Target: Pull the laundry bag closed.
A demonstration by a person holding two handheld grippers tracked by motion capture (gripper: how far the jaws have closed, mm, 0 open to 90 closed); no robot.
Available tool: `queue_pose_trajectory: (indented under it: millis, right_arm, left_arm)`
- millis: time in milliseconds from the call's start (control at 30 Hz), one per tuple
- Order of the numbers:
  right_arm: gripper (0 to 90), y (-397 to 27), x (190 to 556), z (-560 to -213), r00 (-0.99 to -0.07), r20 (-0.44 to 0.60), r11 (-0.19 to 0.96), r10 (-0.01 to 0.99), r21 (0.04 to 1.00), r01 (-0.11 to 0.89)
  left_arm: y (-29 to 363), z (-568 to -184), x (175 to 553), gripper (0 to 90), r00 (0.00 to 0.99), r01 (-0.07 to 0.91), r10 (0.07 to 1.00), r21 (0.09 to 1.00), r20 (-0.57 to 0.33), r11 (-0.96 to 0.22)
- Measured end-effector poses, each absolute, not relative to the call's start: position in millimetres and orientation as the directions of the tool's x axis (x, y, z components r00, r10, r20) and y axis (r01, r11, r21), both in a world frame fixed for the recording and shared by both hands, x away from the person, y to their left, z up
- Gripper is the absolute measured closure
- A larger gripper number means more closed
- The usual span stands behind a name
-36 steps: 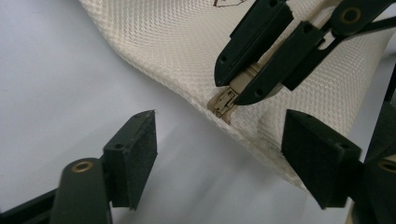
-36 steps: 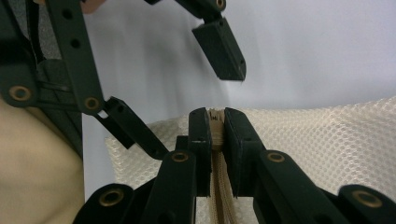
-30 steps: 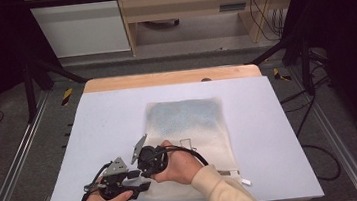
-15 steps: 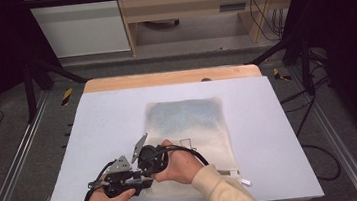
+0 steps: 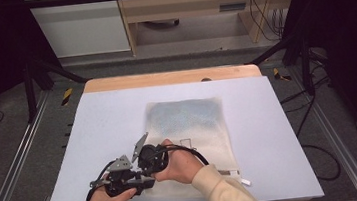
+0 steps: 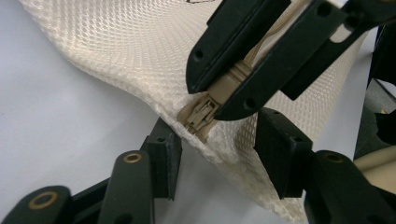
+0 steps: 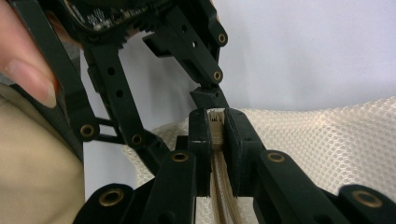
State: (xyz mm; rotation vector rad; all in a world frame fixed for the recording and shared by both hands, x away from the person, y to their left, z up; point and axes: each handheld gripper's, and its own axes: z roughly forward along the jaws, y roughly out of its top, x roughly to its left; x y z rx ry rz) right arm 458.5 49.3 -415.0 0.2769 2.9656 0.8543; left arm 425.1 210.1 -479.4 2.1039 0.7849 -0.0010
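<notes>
While my left hand has crept a little further up onto its tool over the last second, little else on the surface (image 5: 93, 119) has moved, so I read this as settling in rather than acting. My left tongs (image 6: 212, 161) sit wide apart at the near left corner of the mesh bag (image 5: 189, 122), one black jaw on each side of the fabric edge and neither pressing on it. The bag lies flat in the middle of the white surface, its near end under my hands.

Just above those open jaws, the beige zipper slider (image 6: 201, 114) pokes out of the bag's corner. My right tongs (image 7: 218, 135) are clamped on the zipper right at that slider, the two rows of teeth running down between the jaws toward the camera. In the high view the two tools are touching or nearly so.

My judgement is that the right side has the zipper secured and the left must close on the fabric corner to anchor it before any pull; without that hold the whole bag would likely drag along.
</notes>
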Motion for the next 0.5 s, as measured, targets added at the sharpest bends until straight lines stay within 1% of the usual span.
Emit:
queue_pose_trajectory:
  millis: [133, 333, 500]
  right_arm:
    - [81.9, 49.1, 458.4, -414.5, -0.983, 0.01, 0.831, 0.184, 0.532, 0.161]
    - [81.9, 48.5, 458.6, -413.7, -0.983, 0.012, 0.83, 0.185, 0.534, 0.163]
    - [81.9, 48.0, 458.8, -413.1, -0.982, 0.014, 0.829, 0.186, 0.535, 0.165]
  left_arm:
    - [207.5, -480.7, 425.7, 50.6, 0.804, 0.533, 0.526, 0.728, -0.277, -0.432]
    - [206.5, -482.5, 428.8, 51.9, 0.793, 0.554, 0.523, 0.727, -0.313, -0.405]
    - [204.2, -483.4, 429.5, 52.2, 0.793, 0.555, 0.52, 0.725, -0.316, -0.407]
